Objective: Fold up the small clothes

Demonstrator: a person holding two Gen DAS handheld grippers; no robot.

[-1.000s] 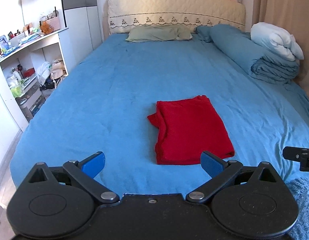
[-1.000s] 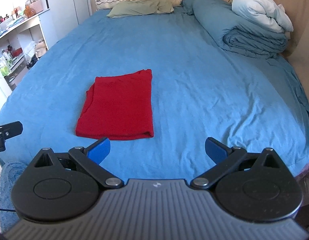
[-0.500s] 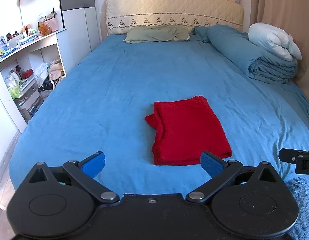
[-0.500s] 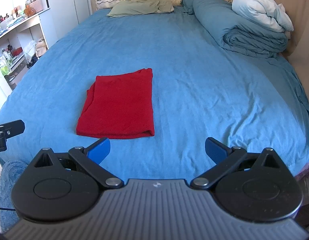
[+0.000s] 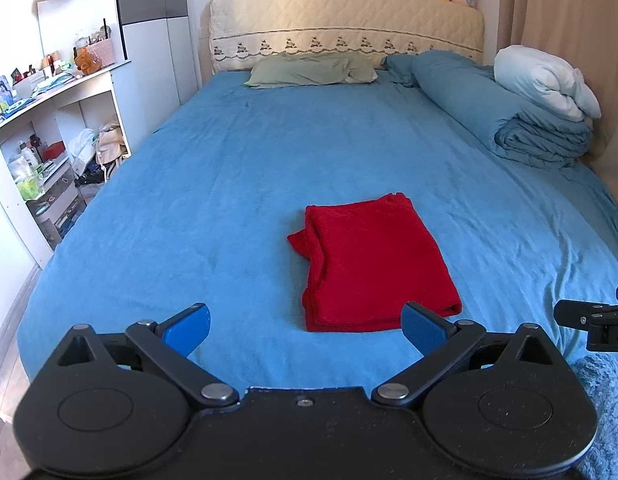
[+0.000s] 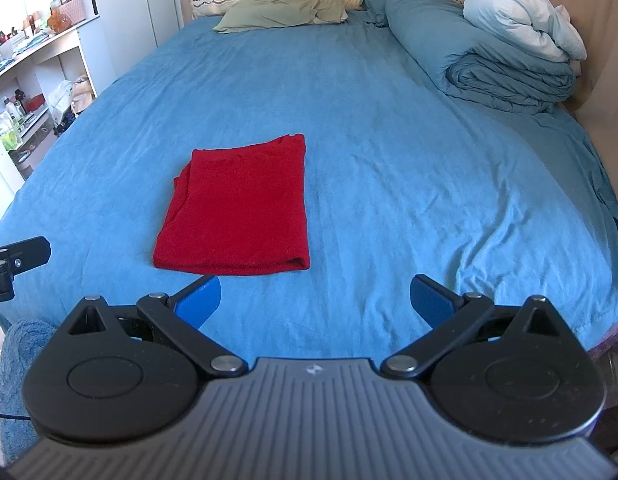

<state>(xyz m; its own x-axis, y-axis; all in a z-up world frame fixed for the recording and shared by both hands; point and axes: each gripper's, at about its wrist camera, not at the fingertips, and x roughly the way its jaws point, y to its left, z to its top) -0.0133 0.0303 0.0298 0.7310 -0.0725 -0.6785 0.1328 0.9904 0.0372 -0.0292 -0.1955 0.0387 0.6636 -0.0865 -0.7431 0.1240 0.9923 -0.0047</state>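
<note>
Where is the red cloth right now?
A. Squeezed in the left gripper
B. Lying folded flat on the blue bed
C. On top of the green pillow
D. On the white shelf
B: the folded red fleece cloth lies flat on the blue bedsheet, beyond the open left gripper and the open right gripper, and neither touches it.

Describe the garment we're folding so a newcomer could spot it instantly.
Start at the big bed with its blue sheet. Near the foot edge, just beyond both open grippers, lies a folded red garment, a flat rectangle. It is the only red thing on the bed; the pillow and rolled duvet sit far off by the headboard.
</note>
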